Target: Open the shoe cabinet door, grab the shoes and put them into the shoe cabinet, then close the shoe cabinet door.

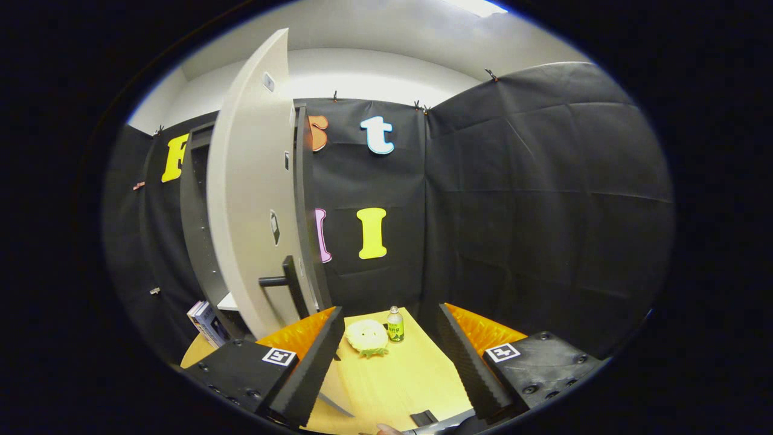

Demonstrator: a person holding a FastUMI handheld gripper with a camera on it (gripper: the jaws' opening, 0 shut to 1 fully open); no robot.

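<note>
The shoe cabinet (194,199) is a tall dark frame standing left of my fingers. Its pale door (250,199) is swung open toward me, with a black bar handle (288,281) low on its near edge. A pale shelf (228,301) shows inside, behind the door's bottom. Beyond my fingertips, a cream-yellow soft shoe with green trim (366,336) lies on the wooden table (398,380). My gripper (391,309) is open with nothing between its fingers. The left finger's tip is just right of the handle and below it.
A small bottle with a green label (395,324) stands right beside the shoe. Several books (206,323) lean at the cabinet's foot on the left. A fingertip (386,429) and a small dark object (424,417) show at the table's near edge.
</note>
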